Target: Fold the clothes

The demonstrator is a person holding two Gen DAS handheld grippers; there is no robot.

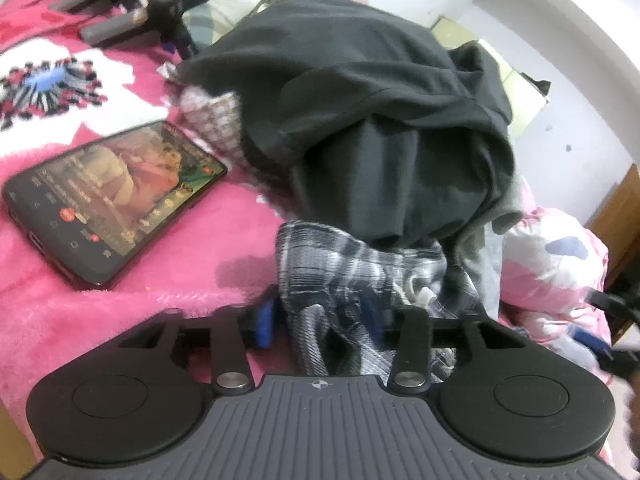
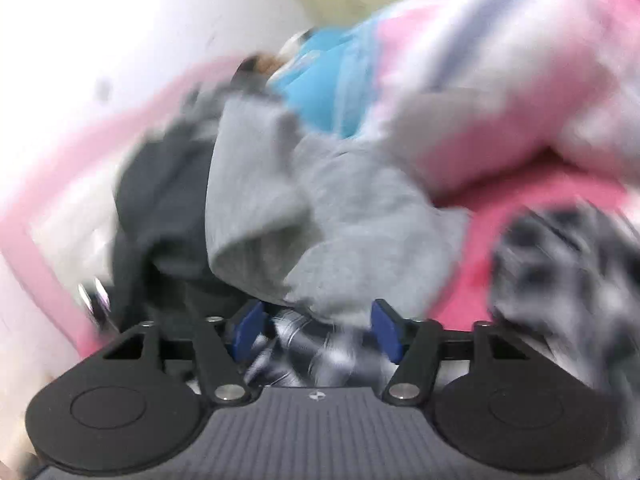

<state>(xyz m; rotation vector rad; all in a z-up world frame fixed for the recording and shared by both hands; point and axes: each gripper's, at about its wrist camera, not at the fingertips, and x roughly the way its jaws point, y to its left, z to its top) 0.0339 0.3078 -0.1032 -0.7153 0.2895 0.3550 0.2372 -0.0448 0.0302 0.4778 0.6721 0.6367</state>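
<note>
Now a fuzzy pink blanket (image 1: 168, 264) covers the bed, white walls (image 1: 540, 12) behind. A phone (image 1: 112, 200) lies there. Both the left gripper (image 1: 340, 320) and right gripper (image 2: 316, 332) stand wide around the checked cloth (image 1: 348, 268), under a dark garment (image 1: 360, 112).

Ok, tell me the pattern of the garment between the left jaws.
A black, grey and white plaid garment, clearest in the left wrist view.

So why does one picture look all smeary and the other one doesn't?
Right wrist view: motion blur smears the grey garment and plaid cloth. Left wrist view: sharper, so the phone and black garment read clearly, though edges bend from the fisheye lens.
</note>
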